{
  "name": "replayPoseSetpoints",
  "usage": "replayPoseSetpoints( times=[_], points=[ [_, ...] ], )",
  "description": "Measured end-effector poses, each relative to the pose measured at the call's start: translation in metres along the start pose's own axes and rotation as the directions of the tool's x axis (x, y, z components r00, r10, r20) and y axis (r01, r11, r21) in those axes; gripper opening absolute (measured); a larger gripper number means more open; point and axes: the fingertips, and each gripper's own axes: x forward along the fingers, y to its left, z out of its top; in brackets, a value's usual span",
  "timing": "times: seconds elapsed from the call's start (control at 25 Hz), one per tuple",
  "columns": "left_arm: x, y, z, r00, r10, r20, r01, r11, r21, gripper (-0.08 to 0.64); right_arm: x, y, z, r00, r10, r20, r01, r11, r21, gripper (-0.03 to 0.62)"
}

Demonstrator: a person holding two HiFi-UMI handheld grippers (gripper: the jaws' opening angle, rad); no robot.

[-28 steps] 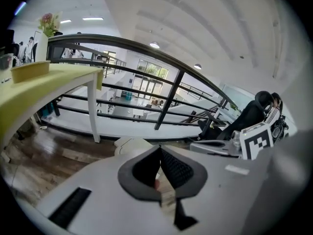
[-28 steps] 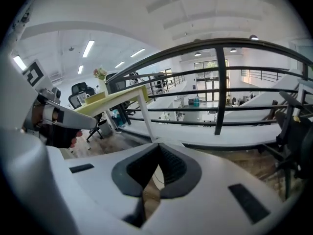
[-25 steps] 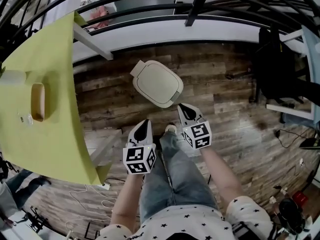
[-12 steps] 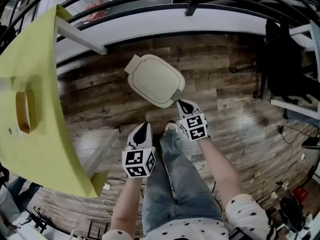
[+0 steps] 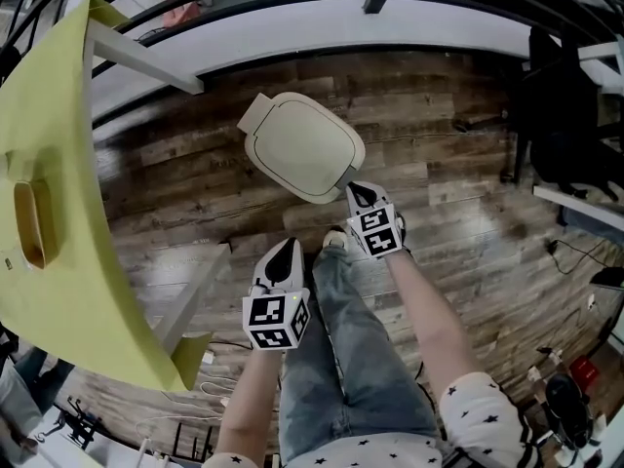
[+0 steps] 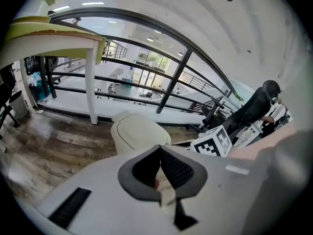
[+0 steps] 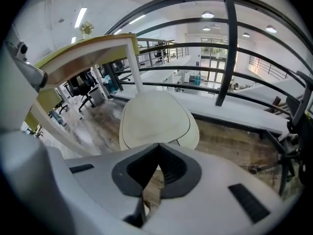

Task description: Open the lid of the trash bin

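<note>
The cream trash bin stands on the wooden floor with its lid down. My right gripper is shut and empty, its tip right at the bin's near right edge; whether it touches the bin cannot be told. In the right gripper view the lid fills the space just beyond the right gripper. My left gripper hangs lower, well short of the bin, also shut with nothing in it. From the left gripper view the bin sits a little ahead of the left gripper.
A yellow-green table with white legs fills the left side and carries a wooden bowl. Black railing bars run behind the bin. A black office chair stands at the right. The person's jeans leg is below the grippers.
The bin has come closer and looks larger. My right gripper has moved forward up to the bin's near right edge. The left gripper has stayed about where it was.
</note>
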Motion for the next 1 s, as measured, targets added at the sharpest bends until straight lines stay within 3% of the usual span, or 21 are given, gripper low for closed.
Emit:
replayPoseSetpoints(
  times=[1.0],
  points=[
    [0.000,0.000,-0.022,1.000,0.006,-0.019,-0.007,0.999,-0.044,0.012,0.027,-0.009,-0.028,0.983,-0.034,-0.179,0.014,0.994,-0.112,-0.006]
  ],
)
